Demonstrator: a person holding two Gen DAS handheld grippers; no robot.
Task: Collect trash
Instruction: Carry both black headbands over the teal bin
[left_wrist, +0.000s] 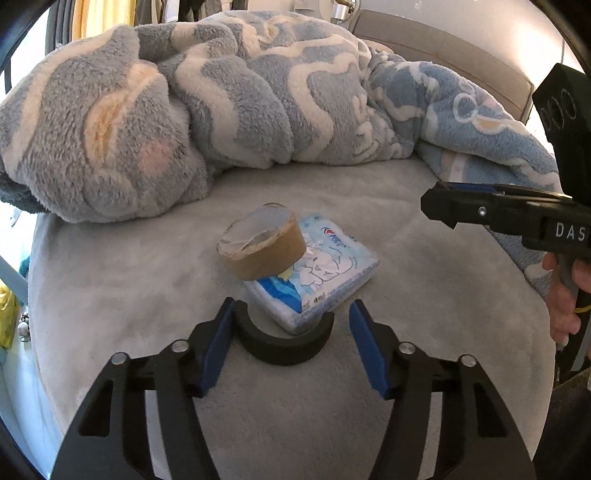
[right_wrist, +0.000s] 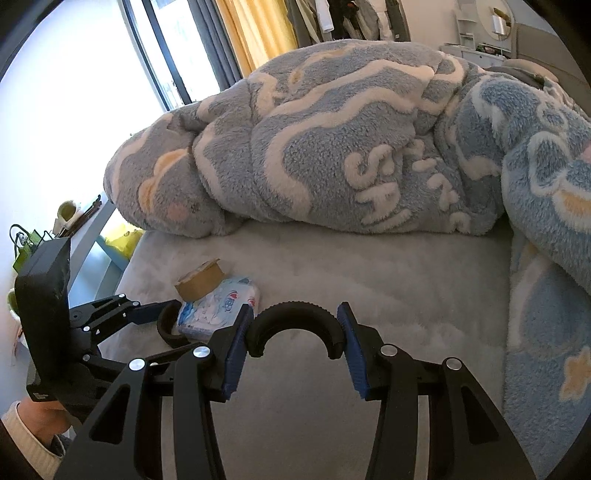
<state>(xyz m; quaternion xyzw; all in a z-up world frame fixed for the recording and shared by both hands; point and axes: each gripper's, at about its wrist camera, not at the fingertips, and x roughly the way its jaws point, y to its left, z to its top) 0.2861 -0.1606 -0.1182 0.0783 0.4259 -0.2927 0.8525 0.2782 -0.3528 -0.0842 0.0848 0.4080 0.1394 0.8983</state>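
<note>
Your right tool (right_wrist: 295, 306) is clenched on a black half-ring (right_wrist: 295, 314). Its two ends are pinched between the blue pads (right_wrist: 236, 350), so its span runs straight across from pad to pad. The arch bows away from you and the open side faces back toward the camera. Its outer edge is finely ridged, and it sits above the grey bed (right_wrist: 369, 266).

A second half-ring (left_wrist: 284, 347) lies flat on the bed between the fingers of your left tool (left_wrist: 291, 302). It curves toward you and opens away, toward the tissue pack (left_wrist: 325, 273). The left pad looks to be against its left end, while a gap shows at the right pad, so that tool reads as released.

The near corner of the blue-and-white tissue pack pokes into that ring's opening and crowds the space ahead of the left fingertips. A brown cardboard tape core (left_wrist: 266, 254) rests tilted on top of the pack, its hollow facing up and to the left, with torn white scraps around the rim.

Behind them, a bunched blue-and-cream fleece blanket (left_wrist: 221, 110) fills the far side of the bed and spills down its right edge.
</note>
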